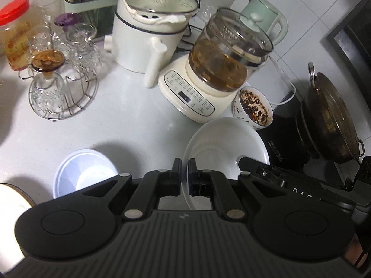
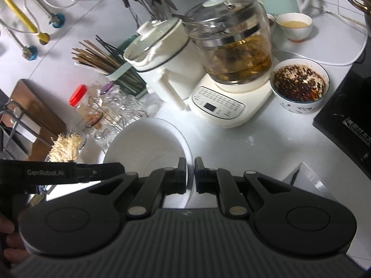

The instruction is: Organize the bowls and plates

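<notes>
The left gripper (image 1: 184, 173) has its two pads pressed onto the near left edge of a white plate (image 1: 222, 139), the thin rim running up through the narrow gap between them. The right gripper (image 2: 190, 173) does the same on the opposite edge, its pads closed on the rim where it passes between them. Each wrist view shows the other gripper's arm reaching in at the far side of the dish, so the plate appears to be shared by both grippers and carried tilted above the white countertop (image 1: 129, 115).

The plate looks like glazed ceramic: stiff, fairly heavy for such a thin grip, smooth and likely slippery, and breakable if it drops (the rim is the only part a two-finger tool can take). A pinch on opposite edges spreads the weight, and it should be kept level so the plate cannot slide out.

To the left, on the counter, sits a small white bowl (image 1: 85, 173), probably next to be sorted, and best taken by its wall. Beyond the plate stand a patterned bowl of dark chilli sauce (image 1: 254, 107), just beside the cream base of a glass kettle (image 1: 229, 55), and a white electric pot (image 1: 150, 23). A rack of upturned glasses (image 1: 60, 78) stands further left; a dark wok (image 1: 331, 120) rests on the stove to the right. These crowd the counter, so swinging the plate wide risks a knock.
</notes>
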Tool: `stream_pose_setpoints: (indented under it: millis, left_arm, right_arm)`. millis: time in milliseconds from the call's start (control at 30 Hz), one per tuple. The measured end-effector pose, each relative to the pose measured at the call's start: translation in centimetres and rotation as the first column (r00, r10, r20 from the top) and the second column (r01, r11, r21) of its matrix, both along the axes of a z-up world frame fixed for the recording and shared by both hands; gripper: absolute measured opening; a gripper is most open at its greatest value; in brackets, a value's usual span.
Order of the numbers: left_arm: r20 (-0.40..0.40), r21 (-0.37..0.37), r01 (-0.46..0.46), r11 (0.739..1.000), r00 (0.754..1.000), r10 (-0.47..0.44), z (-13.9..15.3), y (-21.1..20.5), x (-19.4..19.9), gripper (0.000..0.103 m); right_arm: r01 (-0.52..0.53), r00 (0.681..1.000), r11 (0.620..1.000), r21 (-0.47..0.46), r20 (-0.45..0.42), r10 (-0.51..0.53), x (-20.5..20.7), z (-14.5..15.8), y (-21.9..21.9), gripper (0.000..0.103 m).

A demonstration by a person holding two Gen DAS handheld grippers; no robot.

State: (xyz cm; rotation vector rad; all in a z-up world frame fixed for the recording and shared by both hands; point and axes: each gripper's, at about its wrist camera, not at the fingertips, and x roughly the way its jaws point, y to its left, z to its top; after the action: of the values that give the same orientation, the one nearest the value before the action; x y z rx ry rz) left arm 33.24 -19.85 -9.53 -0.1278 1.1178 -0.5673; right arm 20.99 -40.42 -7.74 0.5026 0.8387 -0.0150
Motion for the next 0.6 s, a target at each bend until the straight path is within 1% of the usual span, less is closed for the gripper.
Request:
stream_pose_setpoints:
  millis: [267, 400, 500, 600]
  left_arm:
    - [0.024, -0.017, -0.041, 0.999, 0.999, 0.041, 1.1, 3.1, -0.8, 0.006]
    - [0.035, -0.022, -0.078, 0.997, 0.996, 0.079, 1.5, 5.2, -1.3, 0.006]
    - [0.036, -0.044, -0.116, 0.992, 0.992, 0.117, 1.8, 6.9, -1.6, 0.006]
    - [0.045, -0.050, -0.151, 0.987, 0.987, 0.153, 1.9, 8.3, -1.9, 0.006]
  right_arm:
    - [-0.045, 0.999, 0.999, -0.006, 0.019, 0.045, 0.3, 0.9, 2.5, 0.011]
    - [-0.087, 0.996, 0.996, -0.024, 0.022, 0.087, 0.6, 1.6, 4.3, 0.012]
    - [-0.120, 0.992, 0.992, -0.026, 0.023, 0.121, 1.0, 2.1, 5.3, 0.012]
    - [-0.154, 0.988, 0.988, -0.028, 0.022, 0.155, 1.6, 2.3, 6.5, 0.012]
